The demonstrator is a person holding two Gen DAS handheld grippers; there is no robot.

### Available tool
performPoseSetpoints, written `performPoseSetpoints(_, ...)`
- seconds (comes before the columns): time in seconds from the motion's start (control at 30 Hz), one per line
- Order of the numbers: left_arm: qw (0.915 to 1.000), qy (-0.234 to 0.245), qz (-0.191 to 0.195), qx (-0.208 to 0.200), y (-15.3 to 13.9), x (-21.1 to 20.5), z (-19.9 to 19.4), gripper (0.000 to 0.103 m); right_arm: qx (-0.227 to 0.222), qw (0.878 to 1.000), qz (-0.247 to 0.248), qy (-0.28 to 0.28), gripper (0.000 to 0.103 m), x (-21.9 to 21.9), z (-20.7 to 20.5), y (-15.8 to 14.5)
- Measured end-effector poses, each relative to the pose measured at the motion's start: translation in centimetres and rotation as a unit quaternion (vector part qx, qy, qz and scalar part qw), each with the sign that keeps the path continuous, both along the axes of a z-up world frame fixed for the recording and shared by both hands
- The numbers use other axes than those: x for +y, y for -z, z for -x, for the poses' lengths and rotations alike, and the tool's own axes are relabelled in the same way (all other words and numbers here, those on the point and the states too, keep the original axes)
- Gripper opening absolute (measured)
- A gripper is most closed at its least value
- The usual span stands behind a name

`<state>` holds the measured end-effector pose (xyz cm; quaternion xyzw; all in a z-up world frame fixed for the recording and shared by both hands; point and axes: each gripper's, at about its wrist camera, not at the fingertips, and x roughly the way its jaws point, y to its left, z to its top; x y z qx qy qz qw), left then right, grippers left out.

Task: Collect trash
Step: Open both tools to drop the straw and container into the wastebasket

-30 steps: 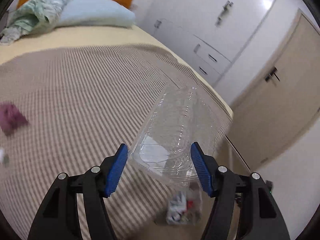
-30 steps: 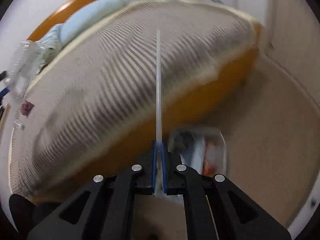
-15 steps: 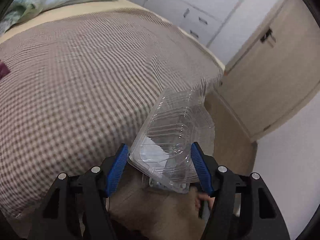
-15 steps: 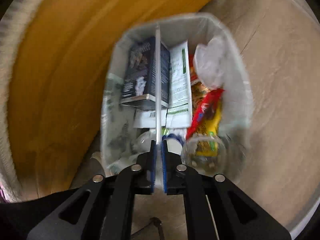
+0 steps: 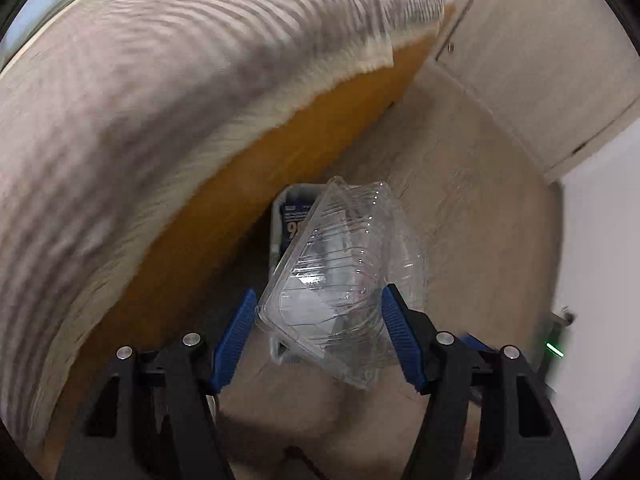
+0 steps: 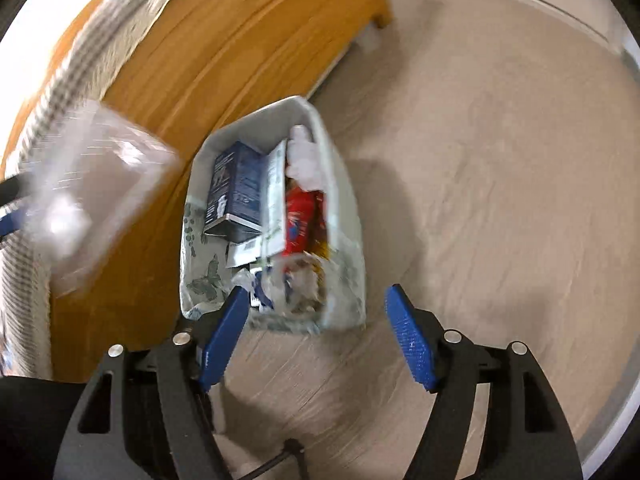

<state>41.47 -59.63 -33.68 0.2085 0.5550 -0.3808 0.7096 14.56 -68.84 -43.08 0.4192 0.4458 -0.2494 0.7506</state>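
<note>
Left wrist view: left tool (image 5: pixel 318 332) clamps clear clamshell container (image 5: pixel 340 276). Right tool (image 6: pixel 316 336), spread wide and empty, hovers above trash bin (image 6: pixel 340 200) beside bed frame (image 6: pixel 224 60).

A bedroom — bed (image 5: pixel 168 92), wooden frame (image 6: pixel 224 48).

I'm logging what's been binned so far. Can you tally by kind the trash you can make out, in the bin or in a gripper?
Clear plastic clamshell container, in the left gripper: 1
Dark blue carton, in the trash bin: 1
Red wrapper: 1
White crumpled piece: 1
Total: 4; the rest is too blurred to count.
</note>
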Motion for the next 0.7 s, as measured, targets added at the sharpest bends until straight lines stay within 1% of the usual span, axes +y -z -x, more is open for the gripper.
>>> performPoseSetpoints(0.07,0.9993,-0.017,-0.032,-0.012,3.1,-3.0,-0.4,0.062,-0.001,1.000,-0.005,0.016,0.069,0.5,1.4,-0.4)
performPoseSetpoints(0.13,0.9977,-0.047,-0.042,-0.025,5.8,-5.1,-1.0,0.062,-0.002,1.000,-0.001,0.023,0.069,0.8,1.9,-0.8)
performPoseSetpoints(0.17,0.9964,-0.057,-0.038,-0.050,7.0,-6.1,-1.1,0.062,-0.002,1.000,-0.001,0.024,0.069,0.8,2.0,-0.7)
performPoseSetpoints(0.2,0.9953,-0.058,-0.034,-0.069,7.9,-6.9,-0.9,0.063,-0.002,1.000,-0.002,0.024,0.069,0.8,1.8,-0.7)
performPoseSetpoints(0.23,0.9945,-0.051,-0.031,-0.086,9.1,-8.0,-0.6,0.064,-0.003,1.000,-0.003,0.023,0.069,1.0,1.6,-0.6)
performPoseSetpoints(0.27,0.9943,-0.033,-0.034,-0.095,10.5,-9.3,-0.3,0.064,-0.001,1.000,-0.002,0.021,0.069,1.0,1.1,-0.3)
performPoseSetpoints(0.3,0.9952,-0.020,-0.039,-0.088,12.2,-10.5,-0.1,0.069,0.004,1.000,0.000,0.020,0.069,0.9,0.9,0.0)
performPoseSetpoints(0.33,0.9958,-0.014,-0.049,-0.076,13.3,-11.0,0.1,0.079,0.009,1.000,0.000,0.021,0.069,1.2,0.2,0.2)
performPoseSetpoints(0.37,0.9957,0.003,-0.076,-0.052,15.0,-11.7,0.6,0.080,0.009,1.000,-0.008,0.022,0.069,1.2,-0.2,0.5)
performPoseSetpoints(0.4,0.9950,0.020,-0.094,-0.030,16.0,-12.1,0.7,0.080,0.006,1.000,-0.015,0.023,0.069,1.2,-0.5,0.8)
performPoseSetpoints(0.43,0.9950,0.040,-0.092,-0.003,16.5,-12.1,1.0,0.080,0.006,1.000,-0.017,0.023,0.069,1.3,-0.6,0.7)
performPoseSetpoints(0.47,0.9960,0.051,-0.071,0.019,16.2,-11.9,0.9,0.080,0.007,1.000,-0.016,0.020,0.069,1.4,-1.1,0.7)
performPoseSetpoints(0.5,0.9970,0.054,-0.048,0.028,15.3,-11.3,0.7,0.081,0.006,1.000,-0.014,0.015,0.069,1.6,-1.5,0.7)
performPoseSetpoints(0.53,0.9974,0.055,-0.035,0.031,14.6,-11.0,0.3,0.086,0.008,1.000,-0.012,0.011,0.069,1.8,-1.8,0.7)
performPoseSetpoints(0.6,0.9978,0.060,-0.012,0.026,12.3,-9.9,-0.6,0.092,0.011,1.000,-0.013,0.003,0.069,2.2,-2.5,0.9)
performPoseSetpoints(0.7,0.9968,0.075,0.004,0.028,9.1,-8.5,-2.0,0.093,0.009,1.000,-0.014,-0.001,0.069,2.7,-3.1,0.6)
